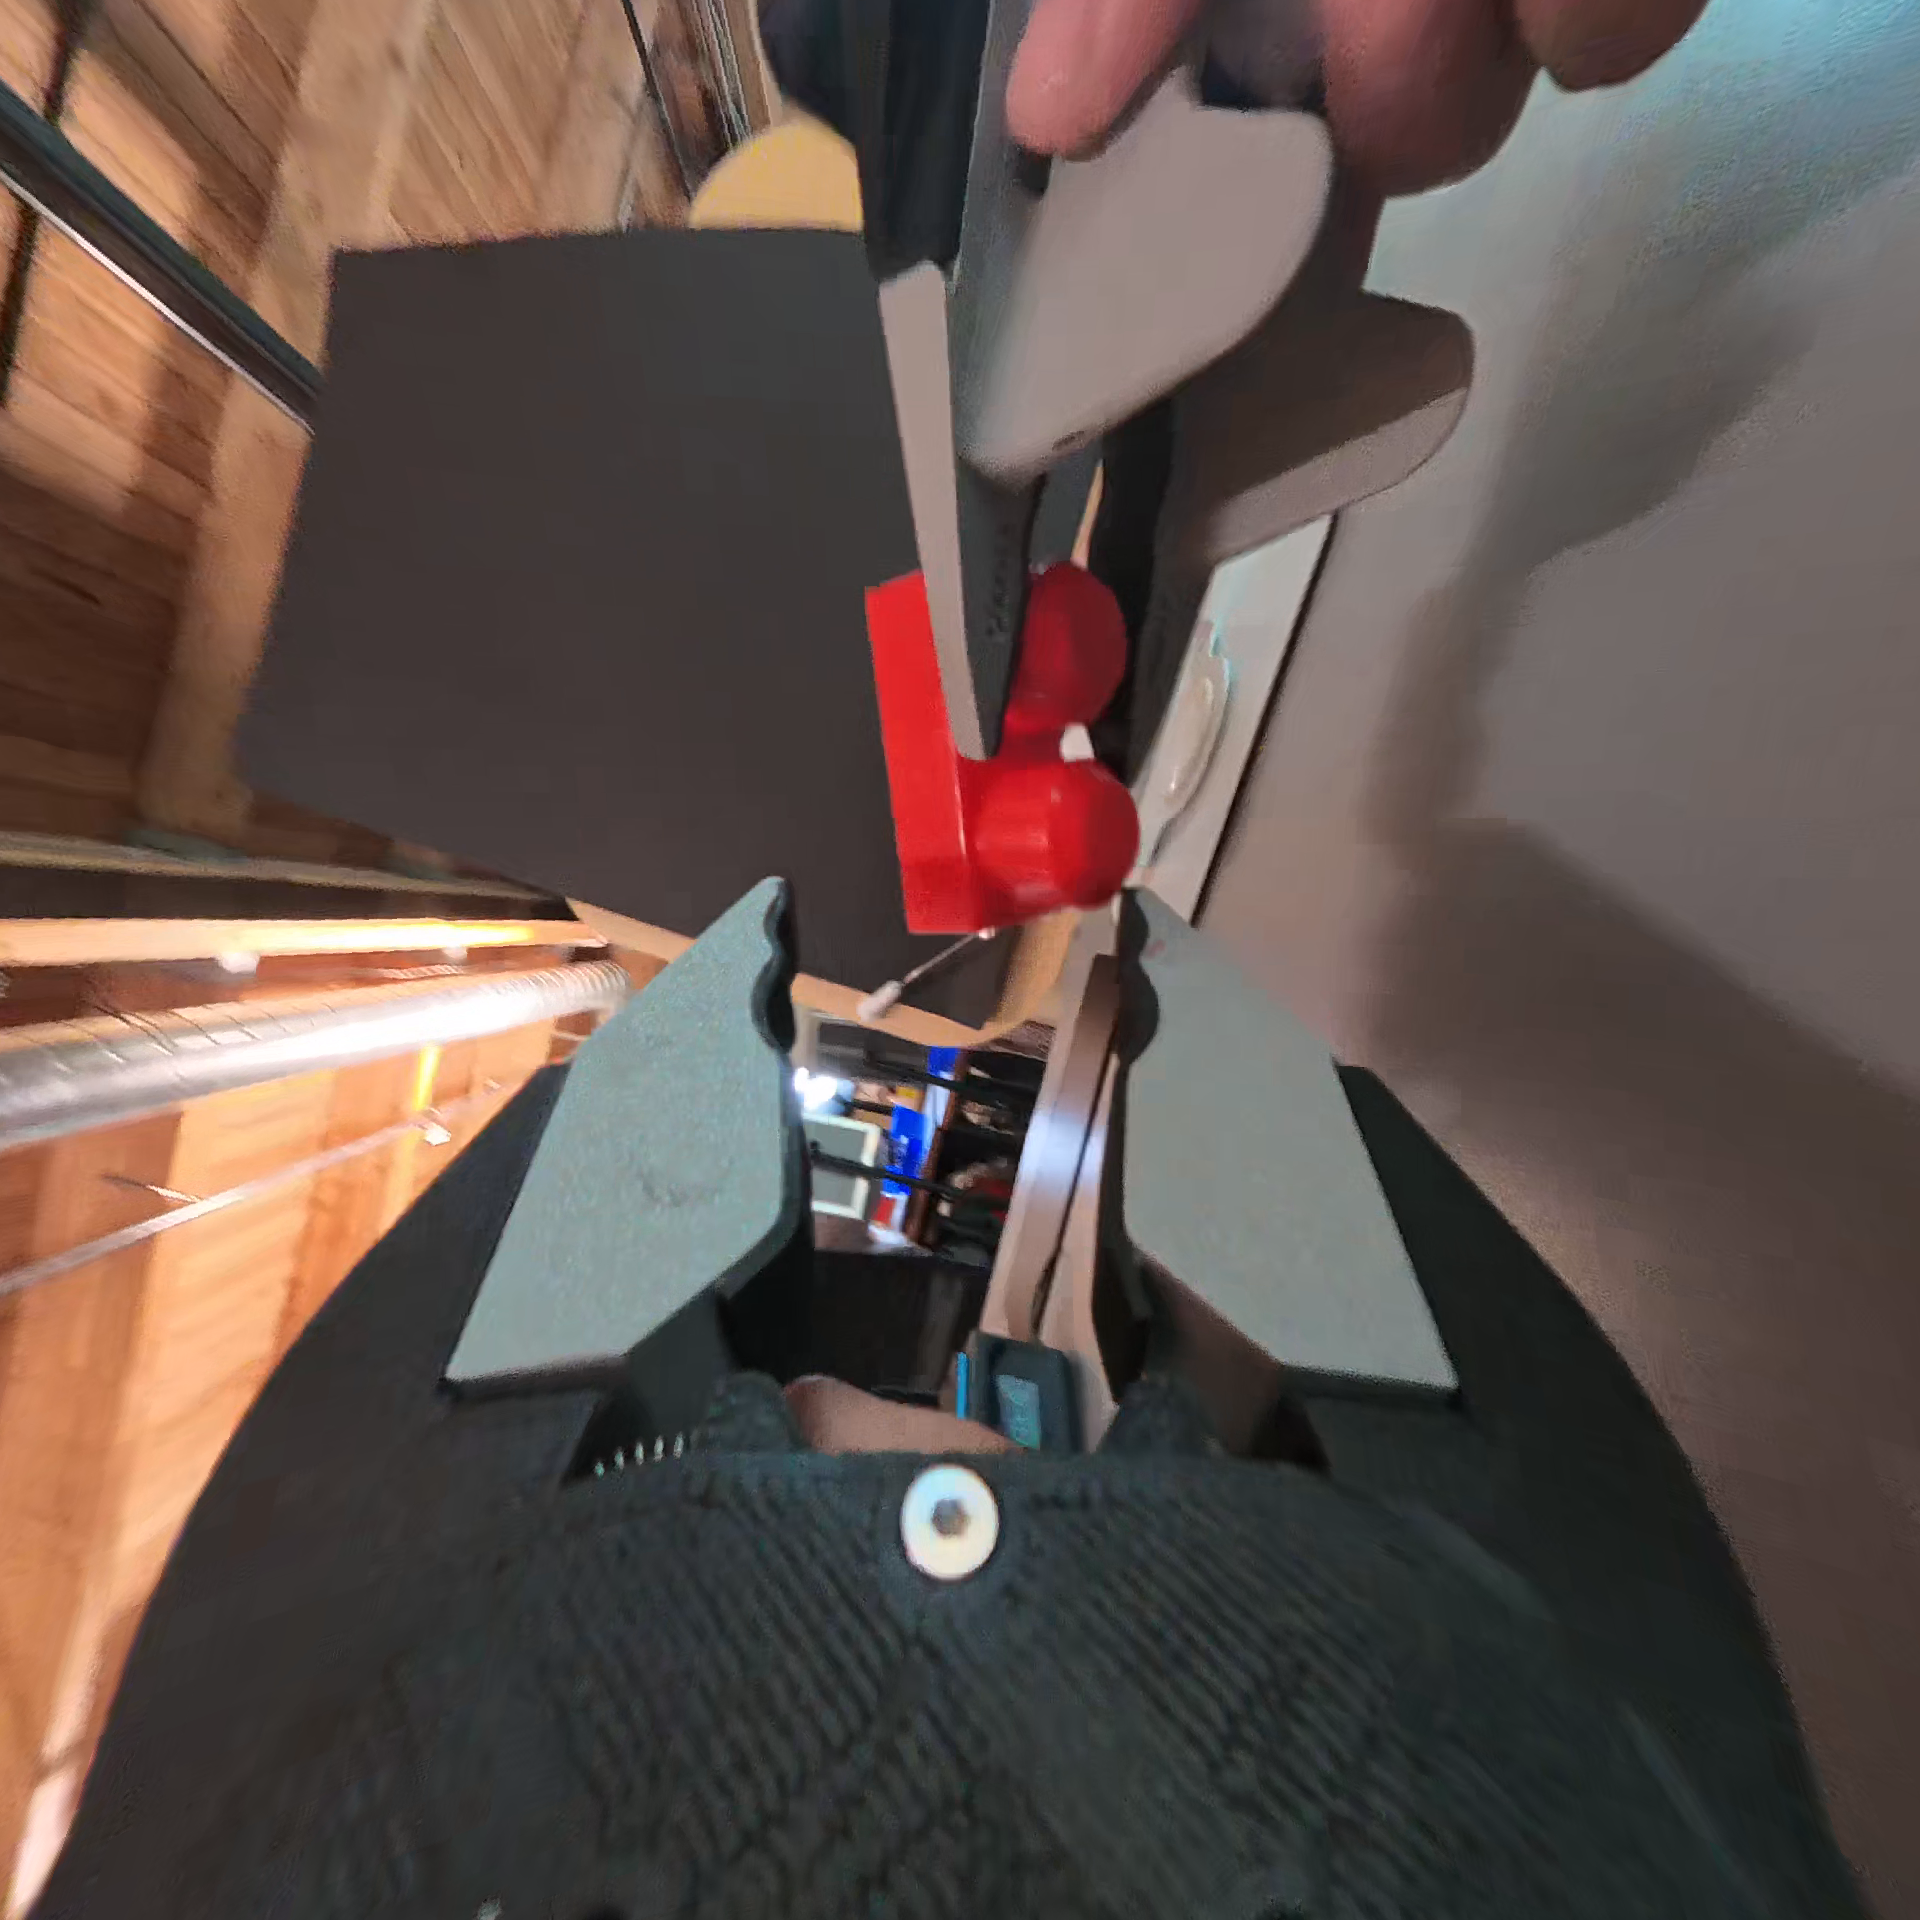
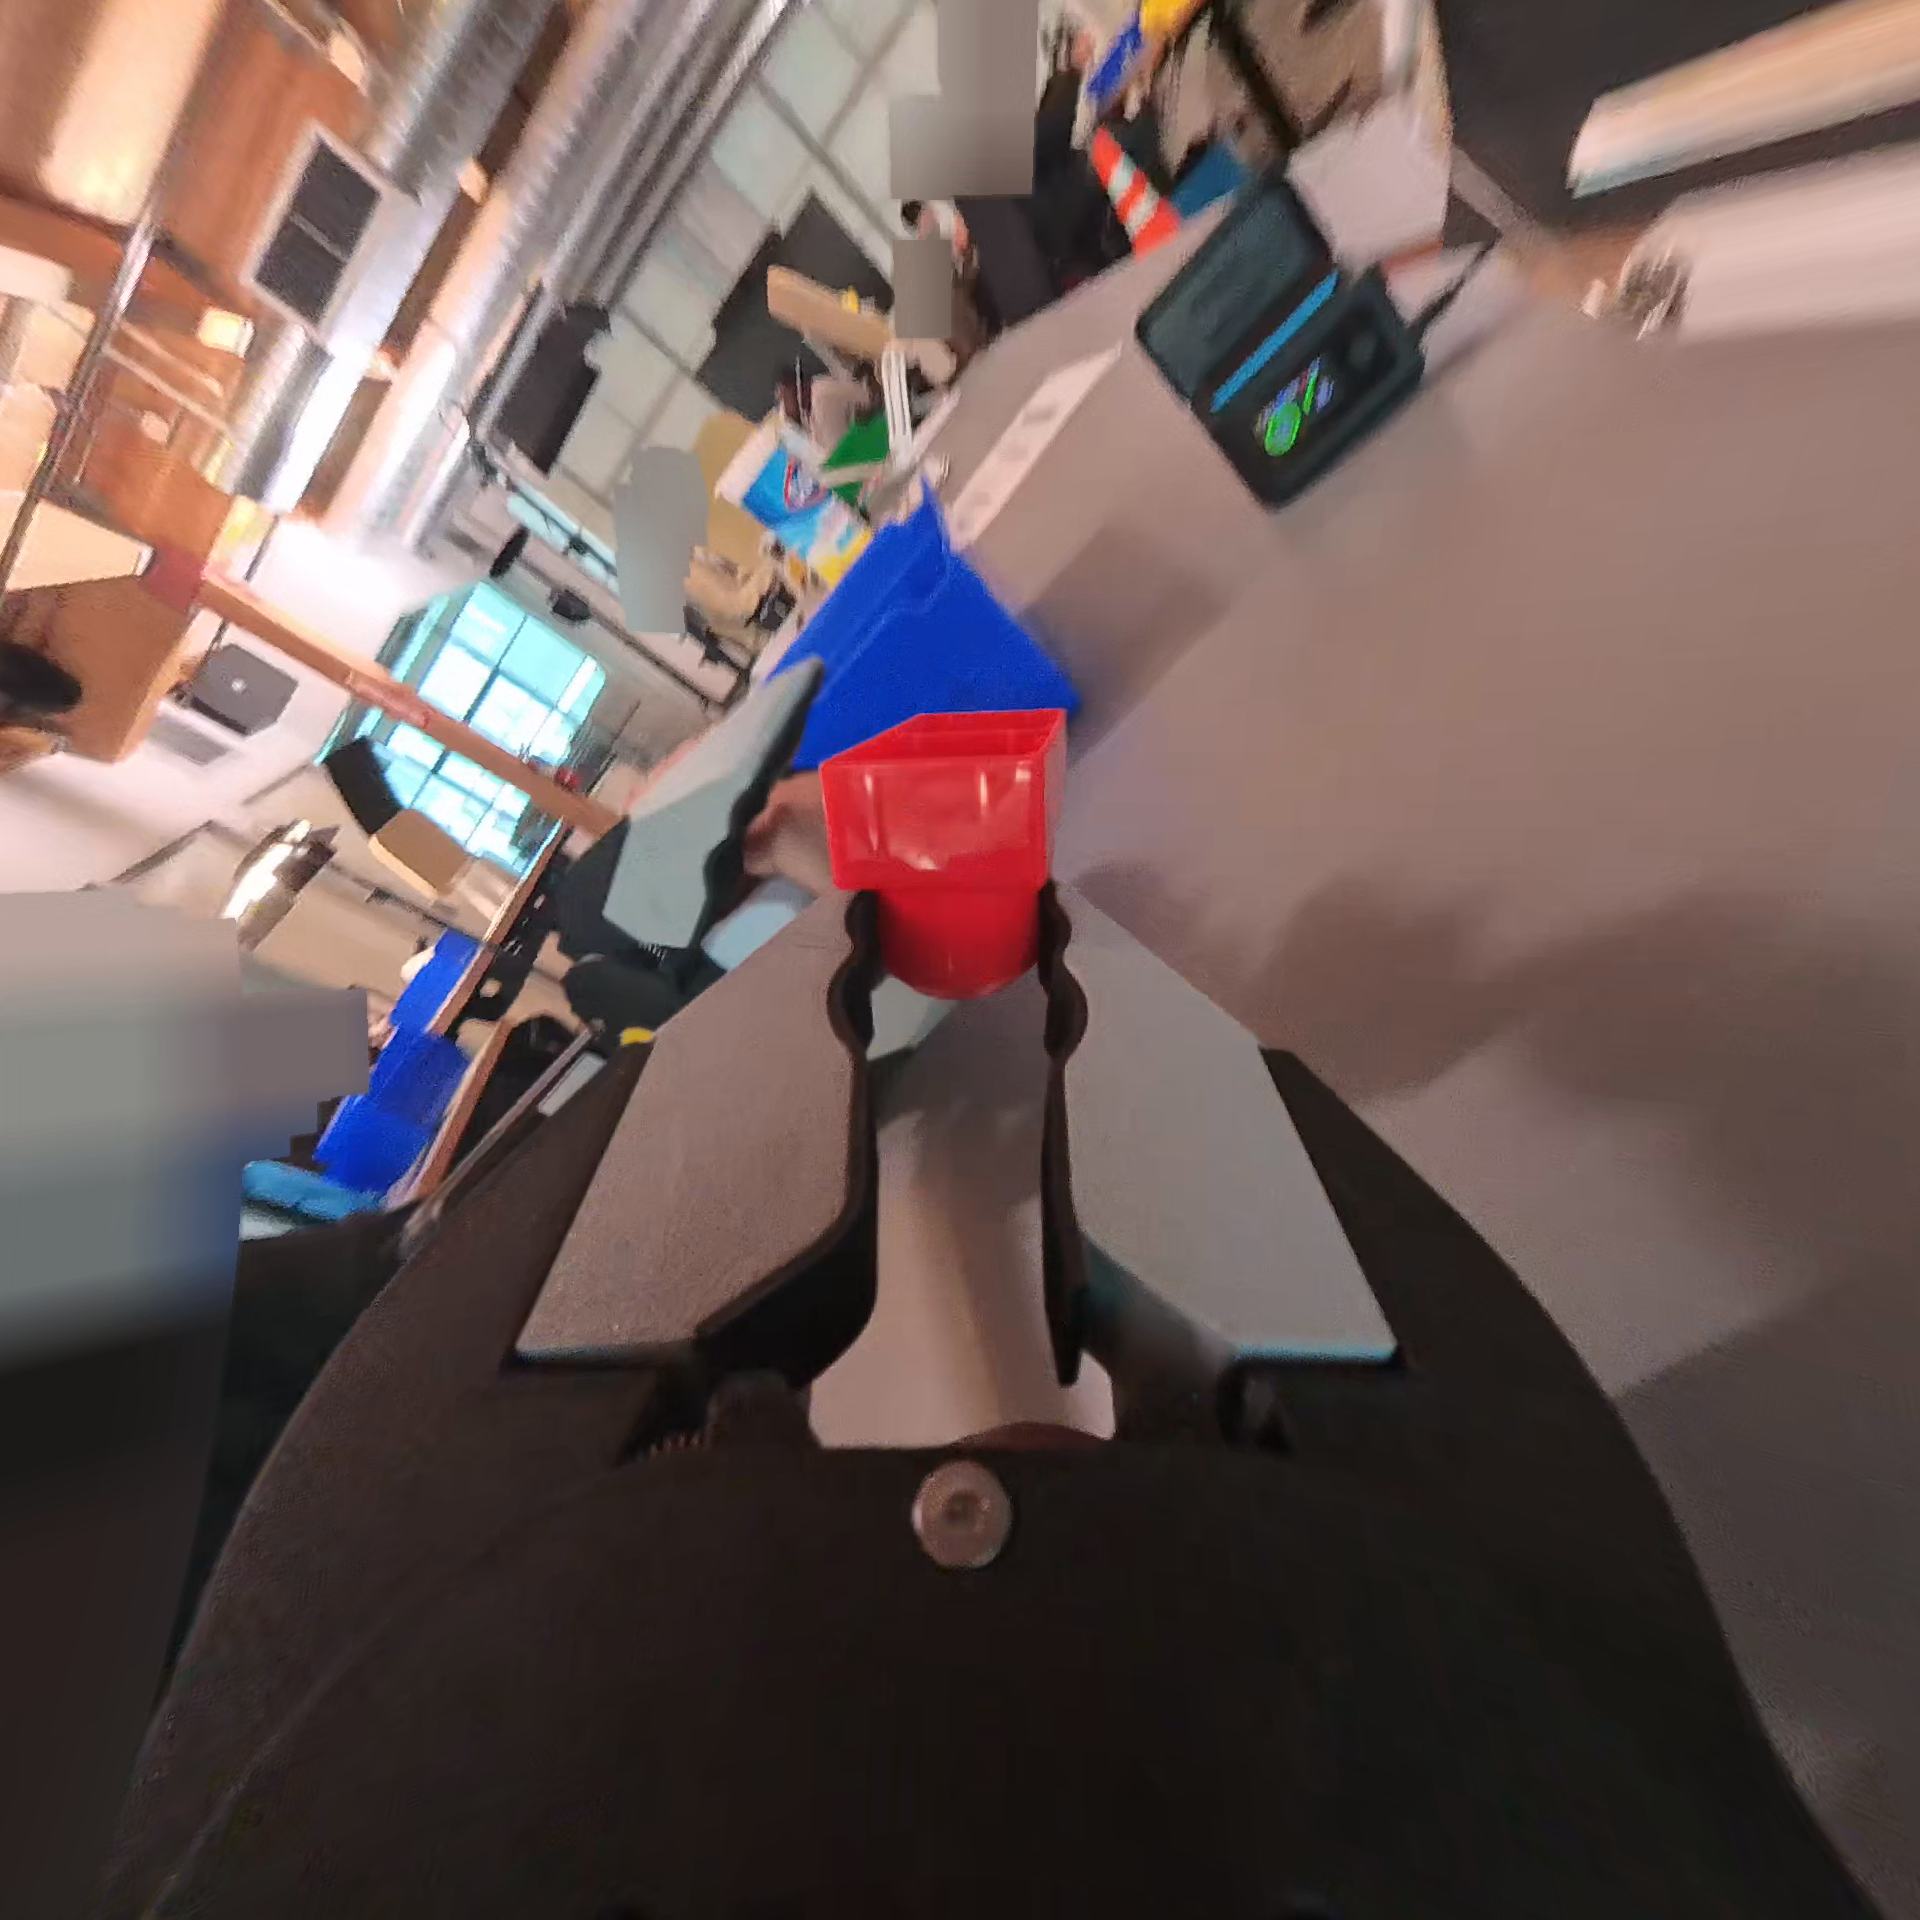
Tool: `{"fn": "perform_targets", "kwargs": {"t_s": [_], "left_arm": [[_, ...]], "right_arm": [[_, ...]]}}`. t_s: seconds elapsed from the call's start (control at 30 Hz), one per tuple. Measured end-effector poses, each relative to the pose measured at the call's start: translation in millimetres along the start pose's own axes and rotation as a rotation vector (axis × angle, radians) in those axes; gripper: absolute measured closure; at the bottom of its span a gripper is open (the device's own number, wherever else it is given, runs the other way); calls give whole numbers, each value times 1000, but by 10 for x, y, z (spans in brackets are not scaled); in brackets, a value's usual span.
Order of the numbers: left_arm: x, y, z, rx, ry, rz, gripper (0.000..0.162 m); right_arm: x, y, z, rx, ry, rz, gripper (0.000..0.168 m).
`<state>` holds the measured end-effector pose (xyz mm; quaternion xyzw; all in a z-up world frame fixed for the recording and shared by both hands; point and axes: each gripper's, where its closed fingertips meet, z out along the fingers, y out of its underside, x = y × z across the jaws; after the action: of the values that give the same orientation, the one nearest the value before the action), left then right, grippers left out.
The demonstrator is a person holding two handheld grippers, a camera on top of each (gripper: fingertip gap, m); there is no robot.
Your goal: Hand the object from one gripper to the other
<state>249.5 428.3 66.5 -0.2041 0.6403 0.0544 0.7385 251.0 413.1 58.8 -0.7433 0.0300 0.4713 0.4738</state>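
The right gripper (image 2: 956,940) is clamped on a red plastic piece (image 2: 951,831). Its two fingers squeeze the round bottom part, one on each side. The square open top of the piece pokes out past the fingertips.

In the left wrist view, the same red piece (image 1: 997,769) hangs in the air, held from above by the right gripper (image 1: 987,743). A person's hand (image 1: 1299,73) holds that gripper at the top edge of the picture.

The left gripper (image 1: 956,935) sits just under the red piece. Its fingers are spread apart with a wide gap between them, and nothing is in the gap. The right fingertip (image 1: 1143,935) is very close to the round red knob; I cannot tell if they touch.

A dark board (image 1: 582,561) stands behind. A gray table (image 2: 1455,727) stretches away, with a blue bin (image 2: 914,644) and a black device (image 2: 1278,343) farther off on it.
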Motion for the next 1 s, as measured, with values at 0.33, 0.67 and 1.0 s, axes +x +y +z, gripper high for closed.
{"fn": "perform_targets", "kwargs": {"t_s": [0.33, 0.67, 1.0], "left_arm": [[-33, -155, -143, 107, -145, 205, 103], [-52, -15, -195, 83, 15, -74, 124], [-328, -396, -482, 523, 686, -1486, 124]], "right_arm": [[-335, 217, 47, -131, -189, 149, 141], [-394, 329, 66, -213, -167, 36, 134], [-639, -36, -27, -3, -33, -610, 104]]}}
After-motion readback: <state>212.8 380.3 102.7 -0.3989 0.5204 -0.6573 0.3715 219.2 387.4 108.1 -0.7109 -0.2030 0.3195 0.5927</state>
